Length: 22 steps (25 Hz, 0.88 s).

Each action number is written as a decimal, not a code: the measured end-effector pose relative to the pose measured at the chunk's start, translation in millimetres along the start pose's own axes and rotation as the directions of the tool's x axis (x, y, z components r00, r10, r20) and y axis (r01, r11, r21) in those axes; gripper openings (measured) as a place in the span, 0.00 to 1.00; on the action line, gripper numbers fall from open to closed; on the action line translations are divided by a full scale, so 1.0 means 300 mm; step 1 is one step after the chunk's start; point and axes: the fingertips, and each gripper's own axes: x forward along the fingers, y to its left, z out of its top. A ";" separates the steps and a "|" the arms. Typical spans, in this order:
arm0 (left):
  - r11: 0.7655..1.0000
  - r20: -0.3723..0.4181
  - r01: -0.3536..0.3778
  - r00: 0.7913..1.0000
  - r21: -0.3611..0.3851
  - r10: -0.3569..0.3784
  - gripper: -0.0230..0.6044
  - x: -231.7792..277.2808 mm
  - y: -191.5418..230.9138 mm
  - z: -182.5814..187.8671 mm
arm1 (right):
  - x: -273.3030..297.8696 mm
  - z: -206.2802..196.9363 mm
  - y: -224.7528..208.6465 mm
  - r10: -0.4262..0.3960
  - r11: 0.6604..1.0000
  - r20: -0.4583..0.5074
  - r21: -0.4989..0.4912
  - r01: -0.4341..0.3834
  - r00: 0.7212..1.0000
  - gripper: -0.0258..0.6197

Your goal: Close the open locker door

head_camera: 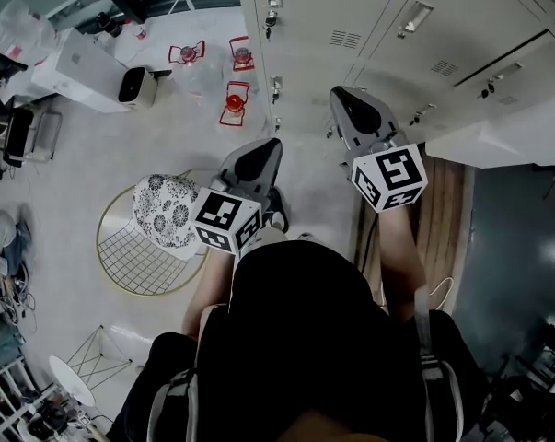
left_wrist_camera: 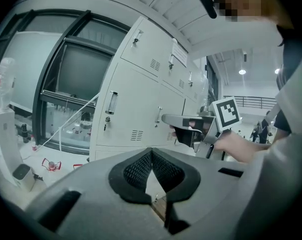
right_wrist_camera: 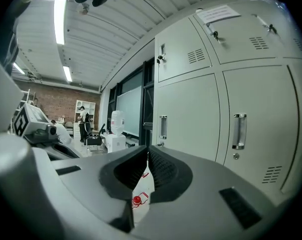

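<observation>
In the head view a grey locker bank (head_camera: 351, 26) fills the top right. One pale locker door (head_camera: 498, 141) stands swung out from it on the right. My right gripper (head_camera: 338, 93) points at the lockers just left of that door, apart from it. My left gripper (head_camera: 271, 145) hangs lower and further left, over the floor. In the left gripper view the left gripper (left_wrist_camera: 152, 153) has its tips together with nothing between them. The right gripper (right_wrist_camera: 147, 155) likewise shows its tips meeting, empty, facing closed locker doors (right_wrist_camera: 191, 114) with upright handles (right_wrist_camera: 238, 130).
A gold wire chair (head_camera: 139, 256) with a patterned cushion (head_camera: 167, 212) stands at my lower left. Red wire objects (head_camera: 235, 101) lie on the floor by the lockers. White boxes (head_camera: 79, 67) sit at the far left, a wooden strip (head_camera: 447, 219) under the open door.
</observation>
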 end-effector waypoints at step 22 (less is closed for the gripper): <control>0.997 0.015 0.052 0.998 0.057 -0.053 0.06 -0.177 -0.390 -0.073 | -0.534 -0.060 0.207 0.038 0.999 0.045 0.026 -0.039 0.998 0.05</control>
